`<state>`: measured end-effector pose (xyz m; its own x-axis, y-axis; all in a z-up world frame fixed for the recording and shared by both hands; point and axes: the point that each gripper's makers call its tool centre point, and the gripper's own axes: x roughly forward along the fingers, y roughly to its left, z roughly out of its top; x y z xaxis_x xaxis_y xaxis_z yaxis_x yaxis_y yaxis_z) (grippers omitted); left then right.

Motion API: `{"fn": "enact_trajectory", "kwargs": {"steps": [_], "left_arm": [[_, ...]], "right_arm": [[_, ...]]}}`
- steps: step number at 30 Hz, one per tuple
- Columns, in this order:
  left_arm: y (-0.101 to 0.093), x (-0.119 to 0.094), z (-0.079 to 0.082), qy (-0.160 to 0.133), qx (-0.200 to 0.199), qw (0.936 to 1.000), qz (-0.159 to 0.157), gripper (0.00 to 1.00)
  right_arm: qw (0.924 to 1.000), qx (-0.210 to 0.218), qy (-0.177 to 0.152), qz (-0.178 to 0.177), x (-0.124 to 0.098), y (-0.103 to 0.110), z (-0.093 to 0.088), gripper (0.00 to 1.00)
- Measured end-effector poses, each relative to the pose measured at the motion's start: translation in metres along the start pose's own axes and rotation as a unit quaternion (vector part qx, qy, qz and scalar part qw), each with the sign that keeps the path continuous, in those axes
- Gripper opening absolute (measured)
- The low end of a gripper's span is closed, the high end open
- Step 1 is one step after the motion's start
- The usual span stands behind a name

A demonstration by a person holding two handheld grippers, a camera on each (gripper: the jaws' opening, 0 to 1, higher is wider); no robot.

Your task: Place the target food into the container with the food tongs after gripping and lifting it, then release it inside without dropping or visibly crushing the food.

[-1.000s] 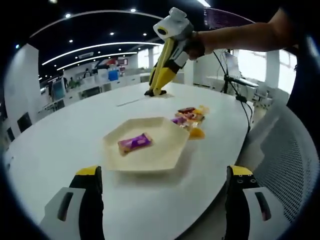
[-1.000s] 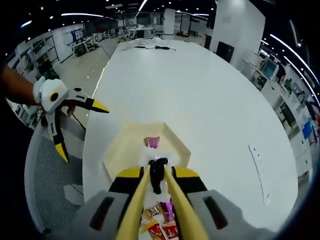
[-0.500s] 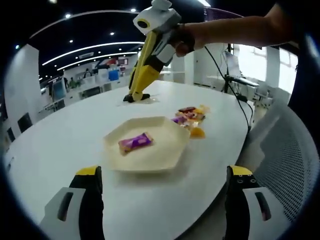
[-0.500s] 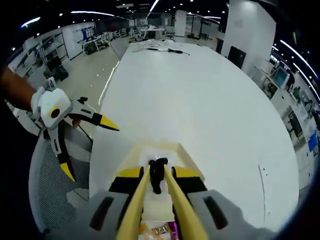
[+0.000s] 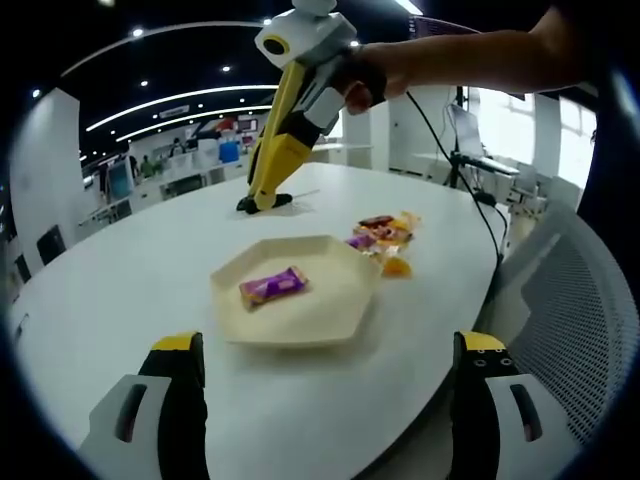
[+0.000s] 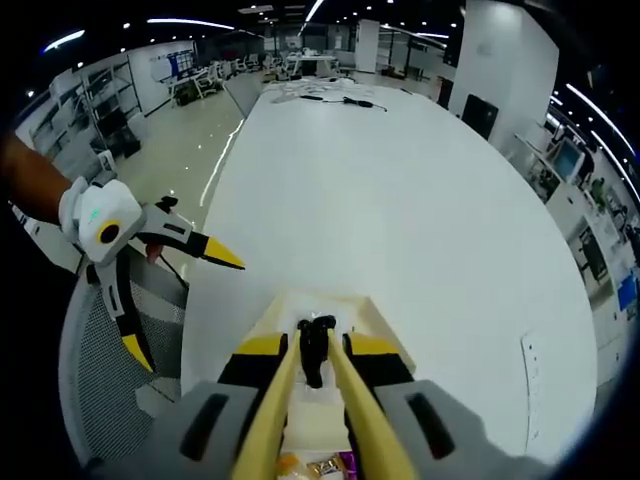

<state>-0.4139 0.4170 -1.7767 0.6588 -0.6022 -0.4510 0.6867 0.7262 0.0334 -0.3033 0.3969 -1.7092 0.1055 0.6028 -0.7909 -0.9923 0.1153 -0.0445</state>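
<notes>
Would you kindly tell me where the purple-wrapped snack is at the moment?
In the left gripper view, the purple-wrapped snack lies inside the cream hexagonal tray, on its left half, with the pile of loose snacks on the table beyond the tray's right edge.

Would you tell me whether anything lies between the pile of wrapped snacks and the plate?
Nothing visible does. The wrapped snacks lie on bare table right beside the plate's rim. The plate holds one purple-wrapped piece with free room around it. The food tongs hang clear of both.

A tray (image 5: 300, 330) is set on the table (image 5: 120, 290) near its front edge, with a wrapped snack (image 5: 271, 286) lying in it. More snacks (image 5: 384, 236) are piled beside the tray, nearer the table's right edge.
</notes>
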Motion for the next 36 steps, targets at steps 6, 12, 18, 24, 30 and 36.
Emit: {"fn": "enact_trajectory", "kwargs": {"steps": [6,12,18,24,30,36], "left_arm": [[0.000,0.000,0.001,-0.001,-0.002,1.0000,0.000,0.99],[0.001,-0.001,0.001,-0.003,-0.004,1.0000,0.003,0.99],[0.002,-0.001,0.001,-0.003,-0.003,1.0000,0.005,0.99],[0.001,0.000,0.001,-0.001,-0.002,1.0000,0.004,0.99],[0.000,0.000,0.001,-0.002,-0.002,1.0000,0.003,0.99],[-0.001,0.000,0.001,-0.002,-0.002,1.0000,-0.001,0.99]], "right_arm": [[0.9999,-0.010,-0.002,0.002,0.001,0.005,0.001,0.22],[0.9997,-0.019,-0.011,0.003,-0.001,0.006,0.001,0.25],[0.9997,-0.020,-0.012,-0.001,-0.003,0.004,0.000,0.25],[0.9996,-0.018,-0.021,-0.006,-0.008,0.004,-0.003,0.25],[0.9994,-0.017,-0.028,-0.008,-0.016,0.003,-0.007,0.26],[0.9995,-0.008,-0.029,-0.011,-0.028,-0.003,-0.019,0.26]]}}
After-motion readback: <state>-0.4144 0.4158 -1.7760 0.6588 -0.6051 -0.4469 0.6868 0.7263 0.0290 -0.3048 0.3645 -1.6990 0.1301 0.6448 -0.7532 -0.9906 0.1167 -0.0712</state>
